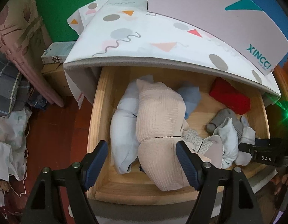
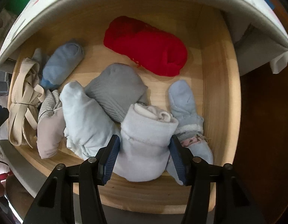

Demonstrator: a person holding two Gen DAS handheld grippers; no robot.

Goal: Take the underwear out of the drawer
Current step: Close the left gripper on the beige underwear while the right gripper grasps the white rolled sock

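Jaws of the right gripper point(image 2: 144, 158) clamp a pale rolled garment point(image 2: 144, 145); left gripper point(image 1: 142, 160) jaws gape over the drawer point(image 1: 101, 112).

green wall point(image 1: 56, 9), red-brown floor point(image 1: 56, 123), patterned mattress point(image 1: 144, 35) above.

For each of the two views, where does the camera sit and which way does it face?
Left wrist: on the left tool, looking steeply down into the open wooden drawer at a ribbed beige garment; the right tool shows at the edge.
Right wrist: on the right tool, facing straight down, straddling a pale blue roll.
Shared: the red folded cloth.
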